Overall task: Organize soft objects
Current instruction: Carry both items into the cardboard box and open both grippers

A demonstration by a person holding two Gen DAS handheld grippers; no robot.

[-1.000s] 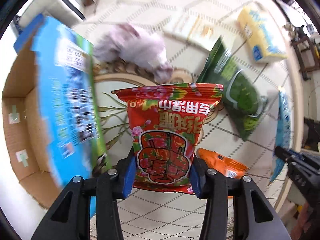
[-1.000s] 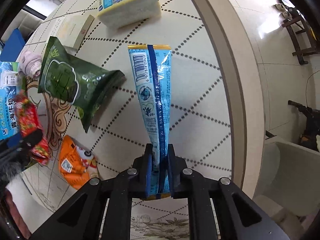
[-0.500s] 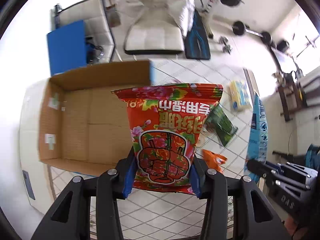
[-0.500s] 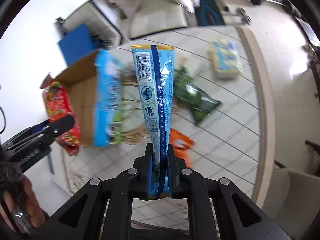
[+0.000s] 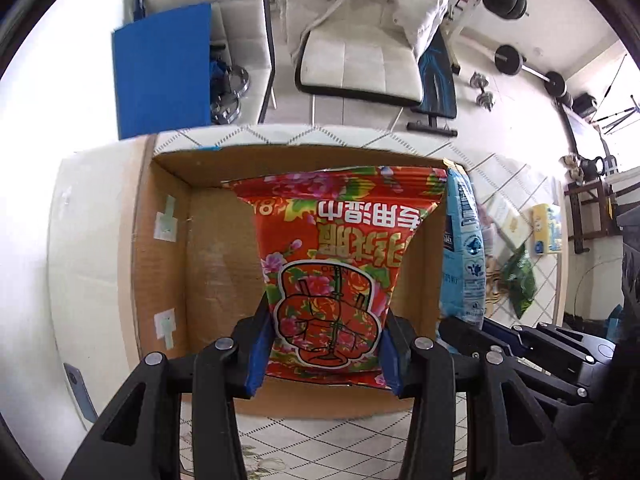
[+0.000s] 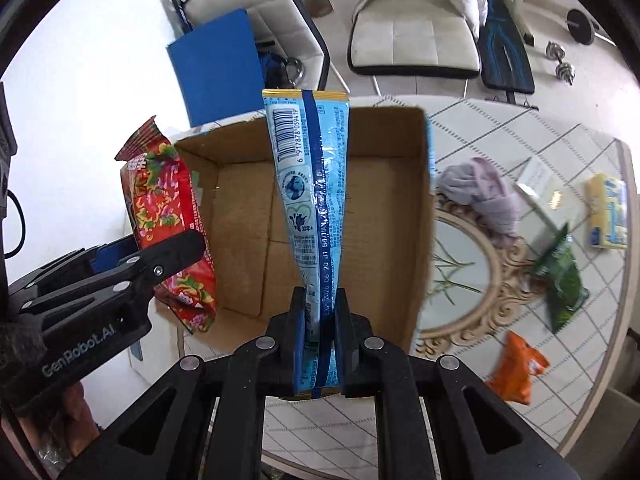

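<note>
My left gripper [image 5: 326, 344] is shut on a red flowered packet [image 5: 340, 256], which hangs over the open cardboard box [image 5: 216, 264]. My right gripper [image 6: 319, 336] is shut on a long light-blue packet [image 6: 312, 200], held above the same box [image 6: 248, 240]. The right wrist view shows the red packet [image 6: 168, 216] and the left gripper [image 6: 160, 264] over the box's left side. The blue packet [image 5: 462, 256] shows at the box's right wall in the left wrist view.
On the round tiled table [image 6: 592, 320] lie a lilac cloth [image 6: 484, 192], a green packet [image 6: 560, 280], an orange packet [image 6: 516, 364], a yellow pack [image 6: 606, 210] and a white card [image 6: 540, 180]. White chairs [image 5: 360, 60], a blue board [image 5: 164, 76] and weights stand beyond the table.
Both grippers rose and swung left from over the table's loose packets to above the cardboard box, each still gripping its packet. The box's inside now faces both cameras.
</note>
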